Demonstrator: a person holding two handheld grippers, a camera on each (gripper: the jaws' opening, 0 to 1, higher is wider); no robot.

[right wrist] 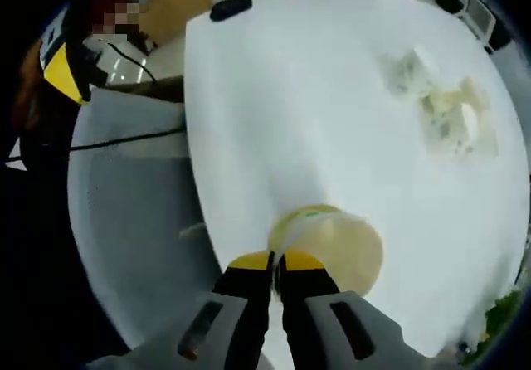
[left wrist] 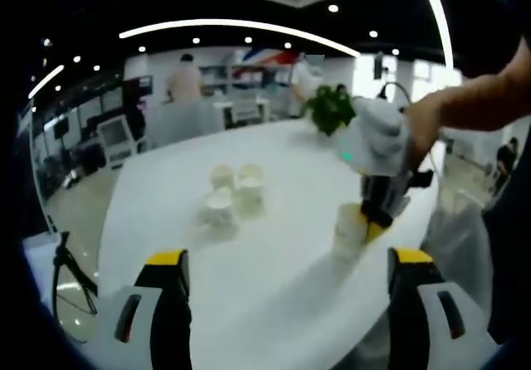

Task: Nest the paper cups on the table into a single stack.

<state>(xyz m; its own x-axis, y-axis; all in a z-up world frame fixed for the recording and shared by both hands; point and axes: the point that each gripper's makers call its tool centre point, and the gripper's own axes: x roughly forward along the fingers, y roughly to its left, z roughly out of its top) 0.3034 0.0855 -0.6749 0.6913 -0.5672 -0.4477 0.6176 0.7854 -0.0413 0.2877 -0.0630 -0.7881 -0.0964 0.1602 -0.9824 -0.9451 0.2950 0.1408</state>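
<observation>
Four paper cups point(left wrist: 232, 194) stood loose in a cluster toward the middle of the white table point(left wrist: 274, 287), so by my reading most of the nesting was left to do. Nearest in the left gripper view, the left gripper point(left wrist: 286, 304) rose with its yellow-tipped jaws spread wide apart and nothing between them, well short of the cluster. Nearer the table's edge, the right gripper point(left wrist: 376, 221) came down from a person's hand point(left wrist: 423, 121) with its jaws pinched together on the rim of a fifth paper cup point(left wrist: 348, 229). The right gripper view showed the same grip from above: the right gripper point(right wrist: 276, 264) had its two yellow pads nearly meeting on the near lip of that cup point(right wrist: 332, 245), whose open mouth faced up. Whether that cup already held another inside it could not be told. The cluster point(right wrist: 448, 104) lay well apart from the held cup, across bare table. Beyond stood a potted plant point(left wrist: 329, 109).
</observation>
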